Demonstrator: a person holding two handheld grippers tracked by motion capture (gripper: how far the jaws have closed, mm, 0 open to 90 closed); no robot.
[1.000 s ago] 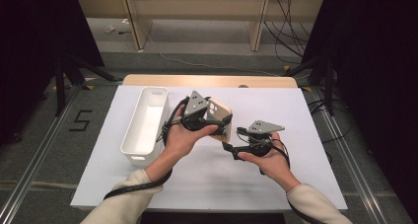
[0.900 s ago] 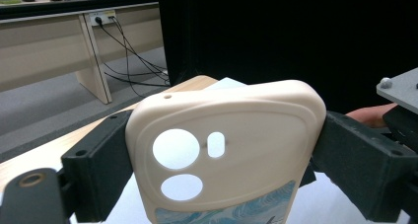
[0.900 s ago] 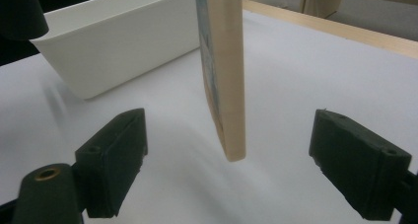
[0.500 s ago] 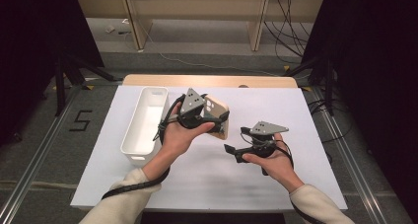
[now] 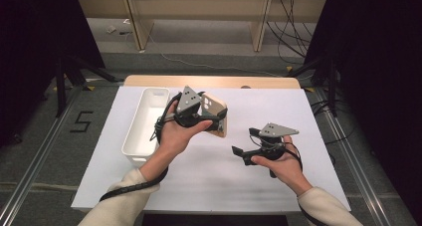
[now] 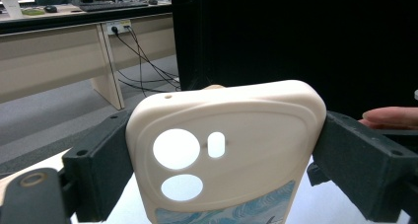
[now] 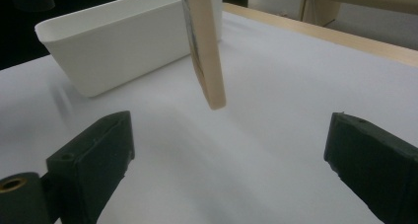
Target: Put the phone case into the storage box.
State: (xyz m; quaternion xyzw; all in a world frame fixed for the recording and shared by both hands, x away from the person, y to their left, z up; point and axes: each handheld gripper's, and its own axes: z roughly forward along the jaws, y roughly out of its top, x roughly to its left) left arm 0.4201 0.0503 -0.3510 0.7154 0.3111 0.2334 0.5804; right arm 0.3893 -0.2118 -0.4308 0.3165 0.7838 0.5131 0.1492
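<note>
A cream phone case [image 5: 215, 110] with camera cut-outs and a blue wave print is held above the white table, my left gripper [image 5: 211, 119] shut on its two long edges. In the left gripper view the case [image 6: 231, 145] spans the gap between both black pads [image 6: 106, 167]. My right gripper [image 5: 245, 141] hovers to the right of the case and nearer the person, apart from it. Its jaws have just been opening and nothing is between them. The right gripper view looks past my right gripper [image 7: 231, 155] at the case's thin edge [image 7: 204, 46] hanging ahead.
A long white bin [image 5: 144, 121] stands on the table's left, just left of the left hand; the same bin [image 7: 123, 41] sits behind the case. A white sheet [image 5: 278, 106] covers the table, with a wooden strip [image 5: 214, 81] at the far edge.
My right gripper has pulled away from the case, to the right and toward the person, with its jaws spreading. The left gripper has kept the case, shifting only slightly.
</note>
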